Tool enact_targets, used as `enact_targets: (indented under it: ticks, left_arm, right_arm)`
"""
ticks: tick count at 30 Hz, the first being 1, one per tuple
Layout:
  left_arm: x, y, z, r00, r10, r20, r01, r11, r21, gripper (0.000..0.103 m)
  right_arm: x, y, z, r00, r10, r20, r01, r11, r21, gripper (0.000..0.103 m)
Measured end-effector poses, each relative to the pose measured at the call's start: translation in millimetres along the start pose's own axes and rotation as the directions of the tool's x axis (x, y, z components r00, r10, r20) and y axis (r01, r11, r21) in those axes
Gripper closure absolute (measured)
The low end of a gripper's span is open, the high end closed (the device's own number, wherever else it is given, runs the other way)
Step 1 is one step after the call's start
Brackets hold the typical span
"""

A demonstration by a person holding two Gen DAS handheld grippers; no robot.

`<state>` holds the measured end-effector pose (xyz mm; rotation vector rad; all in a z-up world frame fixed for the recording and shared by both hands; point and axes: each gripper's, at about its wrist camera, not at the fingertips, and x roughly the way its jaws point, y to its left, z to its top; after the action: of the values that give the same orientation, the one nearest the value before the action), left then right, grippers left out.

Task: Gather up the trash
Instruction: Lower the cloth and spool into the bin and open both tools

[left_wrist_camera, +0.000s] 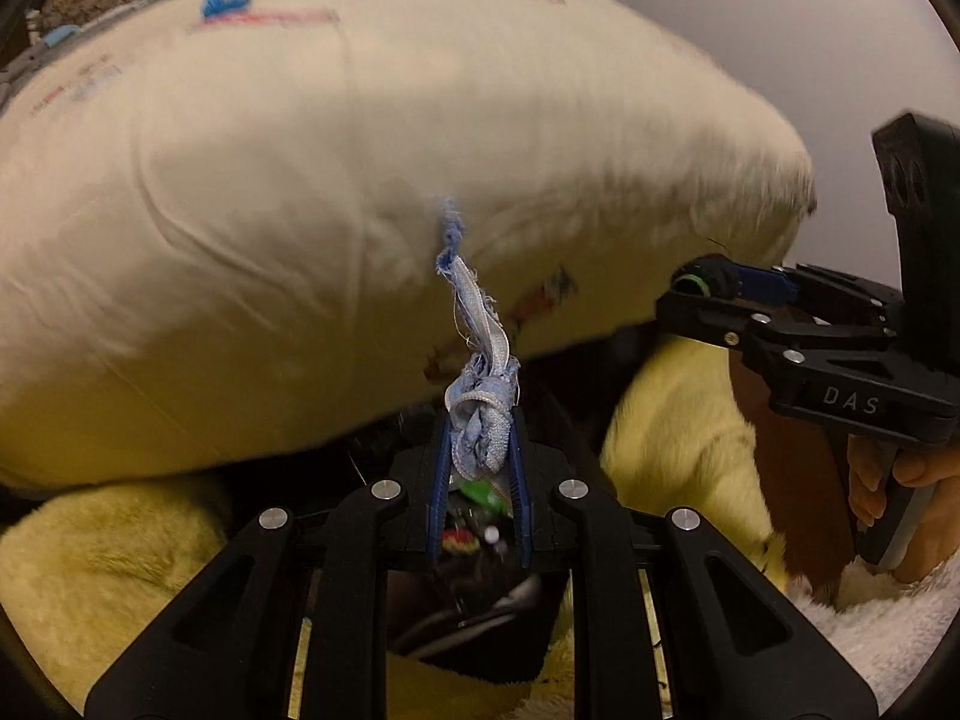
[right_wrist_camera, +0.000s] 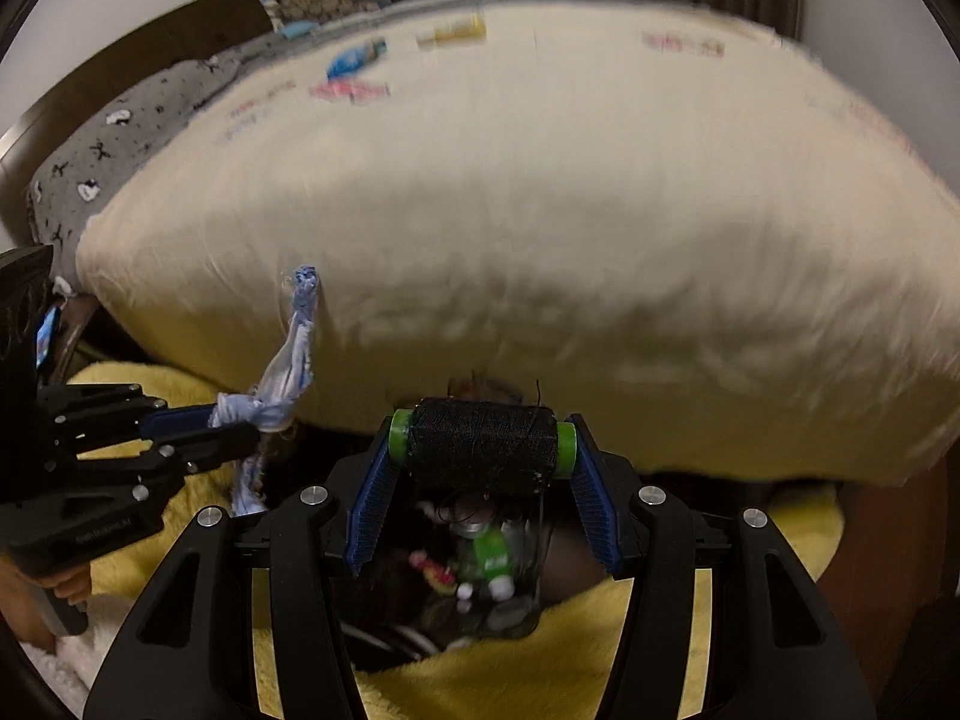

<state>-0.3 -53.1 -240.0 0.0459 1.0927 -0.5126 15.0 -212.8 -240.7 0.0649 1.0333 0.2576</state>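
My left gripper (left_wrist_camera: 478,444) is shut on a frayed, knotted strip of blue cloth (left_wrist_camera: 480,360) that sticks up in front of a big cream pillow (left_wrist_camera: 360,180). The strip also shows in the right wrist view (right_wrist_camera: 282,372), with the left gripper (right_wrist_camera: 240,426) at its left. My right gripper (right_wrist_camera: 483,438) is shut on a spool of black thread (right_wrist_camera: 483,441) with green ends, held by its two ends. It shows in the left wrist view (left_wrist_camera: 696,285) at the right. Below both grippers a dark bin (right_wrist_camera: 456,588) holds a green-labelled bottle and small scraps.
The cream pillow (right_wrist_camera: 540,210) fills the background. A yellow fuzzy blanket (left_wrist_camera: 108,558) lies under the grippers. A grey patterned cloth (right_wrist_camera: 120,150) and a dark wooden board (right_wrist_camera: 132,48) are at the back left. White fleece (left_wrist_camera: 888,630) lies at lower right.
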Motion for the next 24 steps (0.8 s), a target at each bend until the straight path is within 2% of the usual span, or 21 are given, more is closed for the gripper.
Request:
enact_targets:
  ticks: [4,10,18,23,24]
  left_arm:
    - [36.0,-0.4,-15.1,0.994,0.006,-0.105,-0.006,1.0,0.002,0.087]
    - [69.9,4.2,-28.5,0.978,0.003,-0.207,-0.008,1.0,-0.023,0.087]
    - [78.8,5.2,-30.3,0.974,-0.007,-0.227,0.0,0.999,-0.032,0.086]
    - [78.9,8.1,-28.4,0.973,0.004,-0.229,-0.014,0.999,-0.042,0.08]
    - [78.7,9.2,-27.6,0.974,0.005,-0.228,-0.015,0.999,-0.046,0.078]
  right_arm:
    - [30.2,-2.6,-14.3,0.995,-0.029,-0.092,0.03,0.999,0.014,0.047]
    - [62.3,-7.0,-31.7,0.981,0.0,-0.196,0.012,0.998,0.062,0.047]
    - [70.5,-1.3,-35.6,0.977,0.019,-0.213,-0.006,0.998,0.063,0.047]
    - [69.7,-6.8,-29.2,0.978,0.015,-0.206,0.0,0.997,0.074,0.046]
    - [68.5,-7.9,-29.1,0.979,0.015,-0.202,0.0,0.997,0.076,0.042]
